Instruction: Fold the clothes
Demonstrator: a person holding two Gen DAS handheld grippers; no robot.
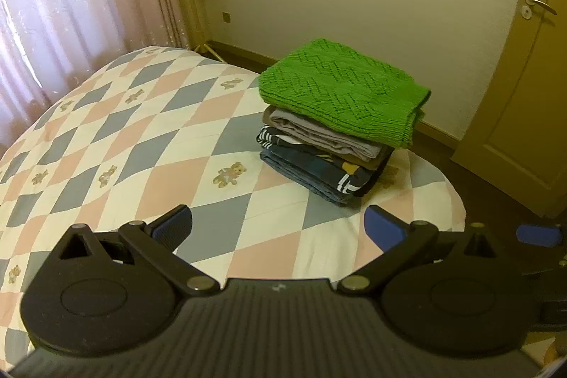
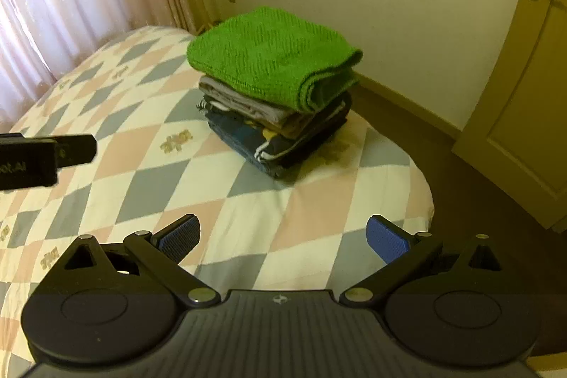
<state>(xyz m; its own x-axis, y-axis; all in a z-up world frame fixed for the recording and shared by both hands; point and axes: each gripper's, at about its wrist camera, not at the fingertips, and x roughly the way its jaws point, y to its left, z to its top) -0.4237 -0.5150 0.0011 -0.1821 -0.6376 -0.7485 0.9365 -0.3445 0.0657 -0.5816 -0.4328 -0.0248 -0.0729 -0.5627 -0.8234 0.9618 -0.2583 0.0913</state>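
Observation:
A stack of folded clothes stands near the far right corner of the bed. A green knitted sweater lies folded on top; grey, brown, striped and dark blue garments lie under it. My left gripper hangs open over the quilt, well short of the stack, with nothing between its blue pads. My right gripper is open too, empty, and also held back from the stack. Part of the left gripper's black body shows at the left edge of the right wrist view.
The bed carries a quilt of pink, grey and cream diamonds with small bears. Pink curtains hang at the left. A cream wall is behind, a door at the right, and dark floor past the bed's right edge.

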